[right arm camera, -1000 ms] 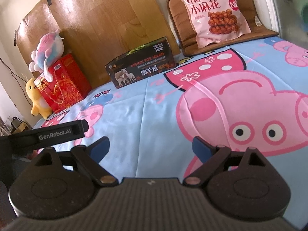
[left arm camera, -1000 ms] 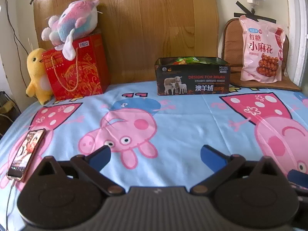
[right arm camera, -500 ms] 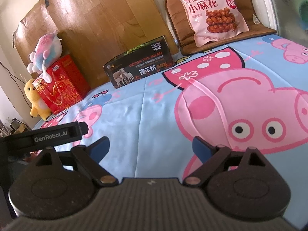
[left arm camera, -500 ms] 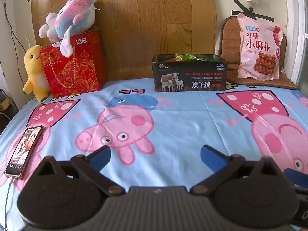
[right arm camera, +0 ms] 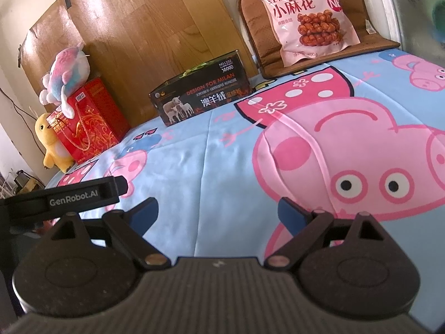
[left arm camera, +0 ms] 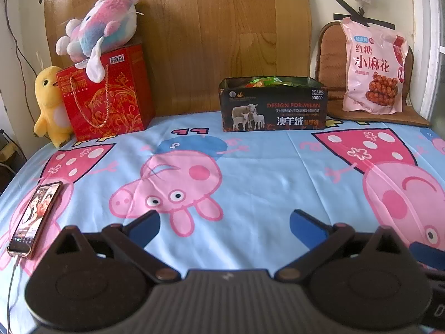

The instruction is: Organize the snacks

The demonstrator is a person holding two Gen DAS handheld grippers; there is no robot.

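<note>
Above bedsheet, gaping hand-held grippers level.

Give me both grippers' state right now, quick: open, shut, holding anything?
Left gripper: open, empty, above the cartoon-pig bedsheet.
Right gripper: open, empty, above the same sheet.
</note>
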